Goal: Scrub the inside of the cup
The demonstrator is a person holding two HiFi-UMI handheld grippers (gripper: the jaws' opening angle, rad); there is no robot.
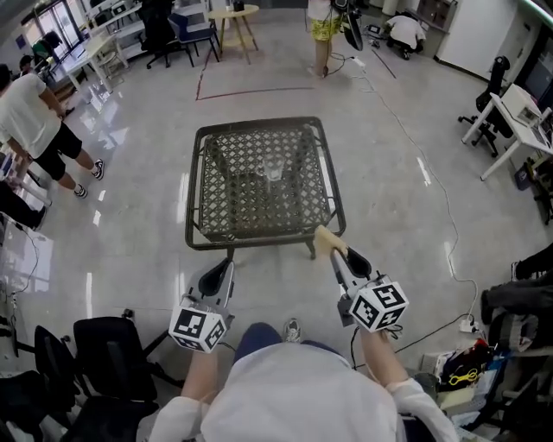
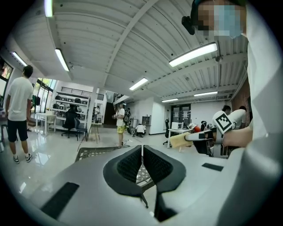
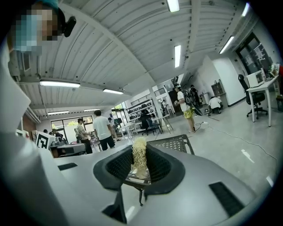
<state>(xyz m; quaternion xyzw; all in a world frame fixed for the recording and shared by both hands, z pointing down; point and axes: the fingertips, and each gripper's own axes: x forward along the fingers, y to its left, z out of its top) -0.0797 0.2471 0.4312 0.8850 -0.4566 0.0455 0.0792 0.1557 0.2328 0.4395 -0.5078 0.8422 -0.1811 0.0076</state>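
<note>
A clear glass cup (image 1: 273, 170) stands upright near the middle of a dark metal mesh table (image 1: 207, 226). Both grippers hover in front of the table's near edge, apart from the cup. My right gripper (image 1: 333, 253) is shut on a yellow sponge (image 1: 326, 241) that sticks out past its jaws toward the table's front right corner; in the right gripper view the sponge (image 3: 139, 155) sits upright between the pads. My left gripper (image 1: 226, 263) is shut and empty, its jaws (image 2: 142, 161) pressed together. From the left gripper view the sponge (image 2: 180, 140) shows at the right.
The table stands alone on a glossy grey floor. A person (image 1: 30, 112) stands at the far left and another in yellow shorts (image 1: 321, 26) beyond the table. Black office chairs (image 1: 95, 354) sit at my lower left, a white desk (image 1: 518, 112) at the right, and cables (image 1: 449, 250) trail on the floor.
</note>
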